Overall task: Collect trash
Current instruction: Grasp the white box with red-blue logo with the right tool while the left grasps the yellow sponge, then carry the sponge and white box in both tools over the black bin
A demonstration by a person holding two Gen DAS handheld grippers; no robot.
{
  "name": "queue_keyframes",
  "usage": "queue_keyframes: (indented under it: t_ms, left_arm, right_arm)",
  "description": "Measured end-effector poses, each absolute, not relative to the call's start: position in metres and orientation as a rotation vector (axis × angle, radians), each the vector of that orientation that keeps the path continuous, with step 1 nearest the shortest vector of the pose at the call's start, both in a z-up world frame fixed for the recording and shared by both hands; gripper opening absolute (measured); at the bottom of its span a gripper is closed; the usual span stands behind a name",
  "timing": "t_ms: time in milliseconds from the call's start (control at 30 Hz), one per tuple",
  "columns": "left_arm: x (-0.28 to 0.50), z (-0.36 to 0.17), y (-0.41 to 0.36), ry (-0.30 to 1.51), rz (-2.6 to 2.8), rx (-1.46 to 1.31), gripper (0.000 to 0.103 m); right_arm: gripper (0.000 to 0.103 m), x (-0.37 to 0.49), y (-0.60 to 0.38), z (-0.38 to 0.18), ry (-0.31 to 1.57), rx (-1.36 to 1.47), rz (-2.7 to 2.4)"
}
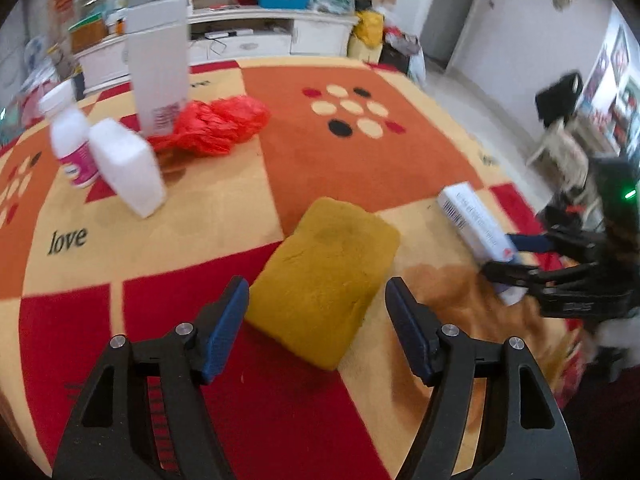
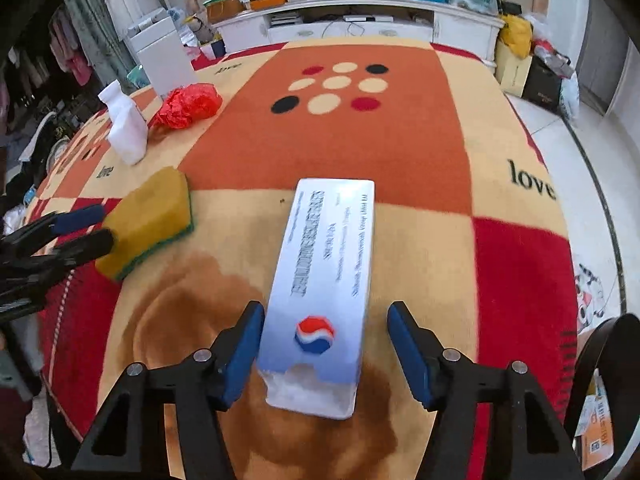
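Observation:
A yellow sponge [image 1: 326, 280] lies on the patterned cloth, between the tips of my open left gripper [image 1: 318, 312]; it also shows in the right wrist view [image 2: 148, 220]. A long white carton [image 2: 324, 292] with a red and blue logo lies between the open fingers of my right gripper [image 2: 324, 340], touching neither pad clearly. The carton also shows in the left wrist view [image 1: 476, 228] with the right gripper [image 1: 516, 256] around its end. A crumpled red plastic bag [image 1: 212, 124], a white bottle [image 1: 128, 168] and a pink-labelled bottle [image 1: 72, 140] lie at the far left.
A tall white box [image 1: 158, 64] stands behind the red bag. A brown stain [image 2: 192, 320] marks the cloth under the carton. A cluttered white cabinet [image 2: 360, 20] runs along the back. The table edge and tiled floor [image 2: 580, 152] are to the right.

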State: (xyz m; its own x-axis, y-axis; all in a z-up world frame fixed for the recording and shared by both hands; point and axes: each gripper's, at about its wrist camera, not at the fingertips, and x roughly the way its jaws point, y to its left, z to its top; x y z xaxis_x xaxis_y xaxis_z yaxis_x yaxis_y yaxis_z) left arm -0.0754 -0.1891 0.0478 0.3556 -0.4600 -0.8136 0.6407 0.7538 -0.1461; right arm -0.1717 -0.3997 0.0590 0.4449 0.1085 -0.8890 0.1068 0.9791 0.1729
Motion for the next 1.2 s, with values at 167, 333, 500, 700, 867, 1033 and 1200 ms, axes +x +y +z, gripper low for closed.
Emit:
queue_keyframes:
  t_ms: [167,333,500,700,867,1033,1200]
  left_arm:
    - [-0.068,0.040,-0.203,0.997,-0.701,0.255,0.070]
    - [-0.067,0.037,-0.208,1.011,-0.697,0.271,0.070]
    - [-0.076,0.036,-0.209,0.985,-0.676,0.270,0.059]
    - [-0.100,0.060,-0.209,0.938,-0.701,0.187,0.051]
    - [-0.125,0.072,-0.229,0.902,-0.722,0.199,0.051]
    - [-0.146,0.076,-0.254,0.886,-0.748,0.222,0.051]
    - [-0.159,0.075,-0.269,0.885,-0.762,0.246,0.051]
  right_arm:
    - [0.079,-0.167,-0.399,0.057,1.092,0.249,-0.001]
    - [0.077,-0.158,-0.393,0.054,1.057,0.241,-0.003]
    - [0.051,-0.164,-0.392,0.055,1.027,0.178,-0.012]
    - [0.051,-0.188,-0.405,0.070,0.977,0.207,-0.015]
    - [0.051,-0.216,-0.418,0.085,0.926,0.248,-0.028]
    - [0.050,-0.238,-0.430,0.087,0.936,0.252,-0.041]
    - [0.050,-0.252,-0.432,0.075,1.021,0.256,-0.017]
